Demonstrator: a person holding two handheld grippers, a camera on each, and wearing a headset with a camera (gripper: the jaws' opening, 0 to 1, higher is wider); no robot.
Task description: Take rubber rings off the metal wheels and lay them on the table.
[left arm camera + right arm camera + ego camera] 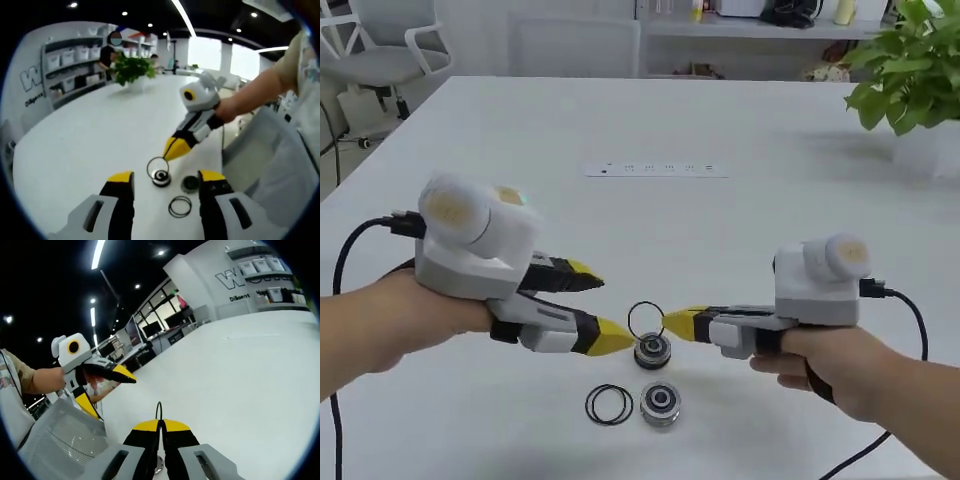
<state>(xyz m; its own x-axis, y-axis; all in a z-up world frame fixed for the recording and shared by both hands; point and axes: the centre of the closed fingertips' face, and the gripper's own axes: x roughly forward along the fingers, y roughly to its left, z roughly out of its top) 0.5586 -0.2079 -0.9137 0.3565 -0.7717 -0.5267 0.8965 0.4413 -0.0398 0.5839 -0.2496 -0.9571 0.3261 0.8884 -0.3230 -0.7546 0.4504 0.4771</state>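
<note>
My right gripper [668, 323] is shut on a thin black rubber ring [644, 320], which stands upright just above a metal wheel [652, 351]. The ring's lower edge reaches the wheel's top; whether they touch is unclear. My left gripper [610, 312] is open, its yellow tips to the left of that wheel. A second wheel [661, 404] lies nearer me, with two loose rings [609, 404] flat beside it. In the left gripper view, the open left gripper [166, 177] frames the wheel [161, 177] and the held ring [157, 166]. From the right gripper [160, 426] the ring [158, 412] looks edge-on.
The white table [740, 230] has an inset socket strip [657, 170] at its middle. A potted plant [910, 70] stands at the far right corner and an office chair [390, 50] beyond the far left. Cables trail from both grippers.
</note>
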